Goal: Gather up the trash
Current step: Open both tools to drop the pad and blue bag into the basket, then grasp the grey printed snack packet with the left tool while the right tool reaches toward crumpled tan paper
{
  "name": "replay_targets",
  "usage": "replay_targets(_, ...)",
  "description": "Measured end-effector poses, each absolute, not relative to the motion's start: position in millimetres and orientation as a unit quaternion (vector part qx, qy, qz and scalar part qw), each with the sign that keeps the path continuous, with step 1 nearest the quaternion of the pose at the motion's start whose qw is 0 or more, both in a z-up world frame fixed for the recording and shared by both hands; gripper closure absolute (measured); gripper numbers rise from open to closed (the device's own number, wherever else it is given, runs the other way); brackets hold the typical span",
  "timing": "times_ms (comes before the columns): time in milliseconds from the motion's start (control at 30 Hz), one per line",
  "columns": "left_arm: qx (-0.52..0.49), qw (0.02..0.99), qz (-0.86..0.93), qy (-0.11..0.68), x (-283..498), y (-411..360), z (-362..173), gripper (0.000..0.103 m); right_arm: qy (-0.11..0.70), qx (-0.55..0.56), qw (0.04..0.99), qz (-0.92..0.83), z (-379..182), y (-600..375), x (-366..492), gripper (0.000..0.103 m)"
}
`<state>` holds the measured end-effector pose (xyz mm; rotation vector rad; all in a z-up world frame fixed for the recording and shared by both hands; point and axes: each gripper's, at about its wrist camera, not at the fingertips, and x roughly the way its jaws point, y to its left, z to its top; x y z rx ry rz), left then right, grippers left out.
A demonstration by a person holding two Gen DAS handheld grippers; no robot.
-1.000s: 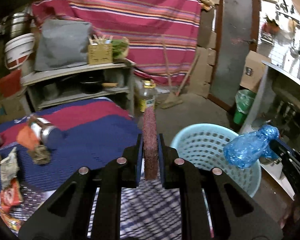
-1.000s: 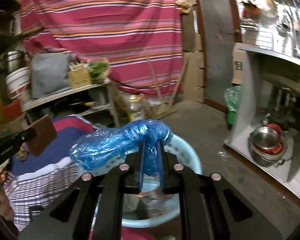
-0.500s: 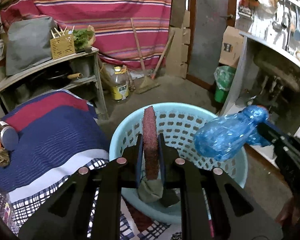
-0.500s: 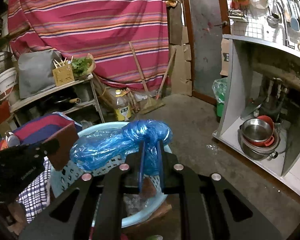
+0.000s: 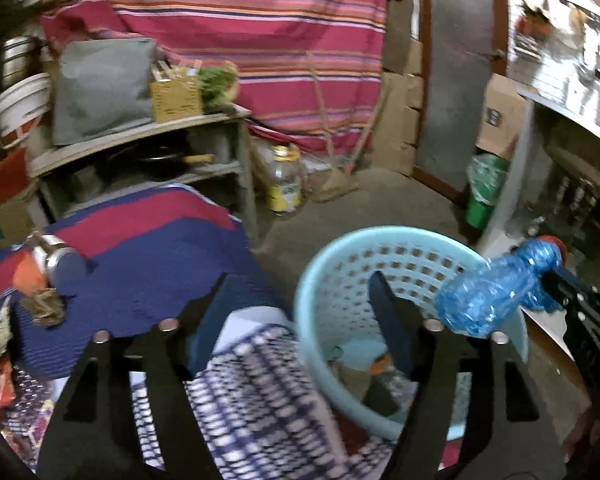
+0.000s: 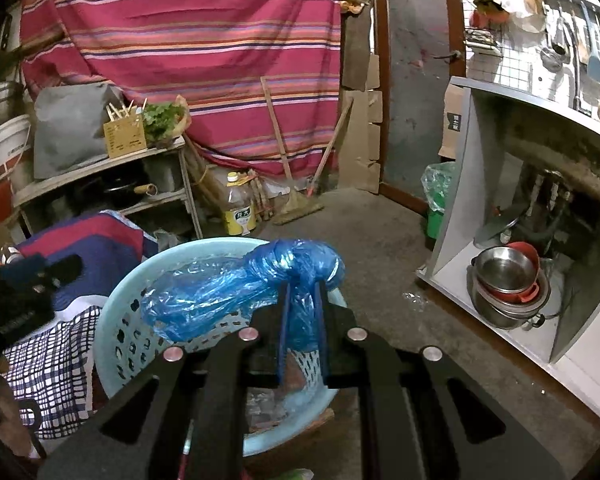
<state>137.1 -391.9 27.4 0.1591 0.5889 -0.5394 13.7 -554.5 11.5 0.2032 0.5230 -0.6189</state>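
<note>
blue bag over basket, checked cloth beside

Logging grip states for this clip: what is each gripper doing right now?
Left gripper: open, jaws have just been opening, nothing between them.
Right gripper: shut on the knotted blue plastic bag, held over the light blue basket.

Glossy crinkled blue plastic bag, smooth perforated plastic basket, shiny metal bowls, striped cloth
</note>
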Motion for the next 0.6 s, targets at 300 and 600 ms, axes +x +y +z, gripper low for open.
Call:
replay_targets(300,0.046,0.939,-0.21,0.267,152,-342,46,0.012,0.273,0.079,0.908,-0.309,2,-543,50,0.09)
replay_targets(600,0.043,0.945,-0.19,0.265,156,-309,55,0.007,0.269,0.083,0.902,-0.326,0,-539,55,0.041)
